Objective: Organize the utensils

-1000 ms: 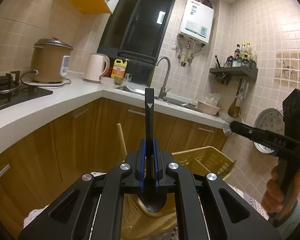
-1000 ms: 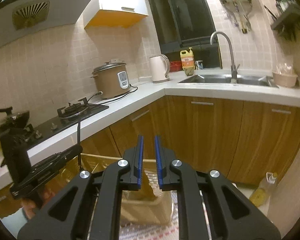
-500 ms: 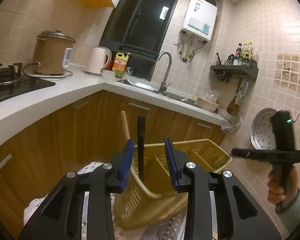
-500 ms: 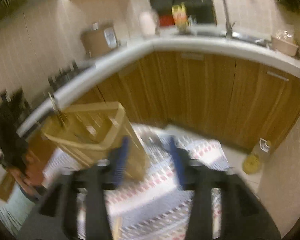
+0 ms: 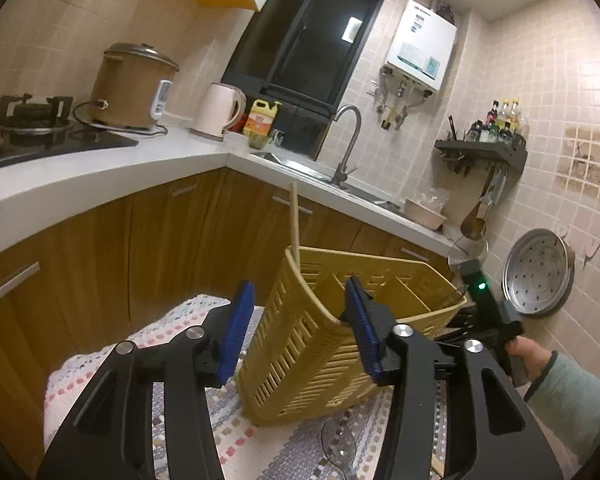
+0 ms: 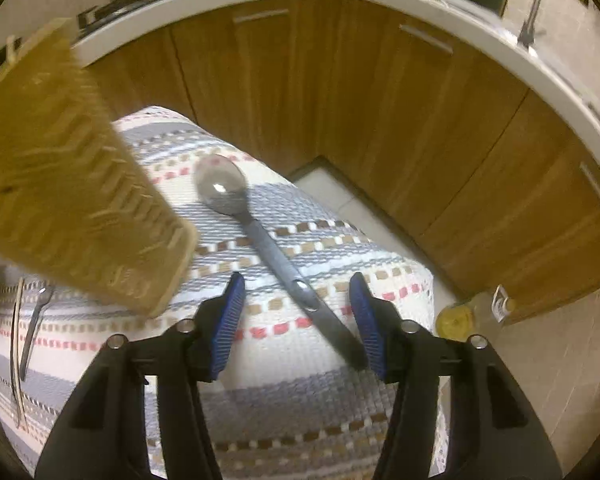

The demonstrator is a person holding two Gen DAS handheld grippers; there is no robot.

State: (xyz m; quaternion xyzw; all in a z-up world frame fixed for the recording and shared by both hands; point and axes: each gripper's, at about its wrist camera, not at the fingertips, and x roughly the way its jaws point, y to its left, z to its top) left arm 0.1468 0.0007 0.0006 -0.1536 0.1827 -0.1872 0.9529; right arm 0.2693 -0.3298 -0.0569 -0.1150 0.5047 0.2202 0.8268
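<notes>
A: What had just been changed nearest the fingers?

B: The left gripper [image 5: 298, 288] had just been opened to about half width; the black utensil clamped a second earlier was no longer seen there, so it was judged dropped into the yellow basket [image 5: 340, 340] at 12 o'clock.

A: And the other?

B: The right gripper [image 6: 297, 280] had been swung down over the grey spoon [image 6: 260, 232]. Its fingers had just been narrowed, yet nothing was pinched; the handle lay between them, bowl towards 11 o'clock. That pick was judged next.

A: What was counted?

B: One spoon, two thin pieces [image 6: 36, 320] at 8 o'clock on the desk cloth [image 6: 300, 400], one basket, one wooden stick [image 5: 294, 216] stood inside.
</notes>
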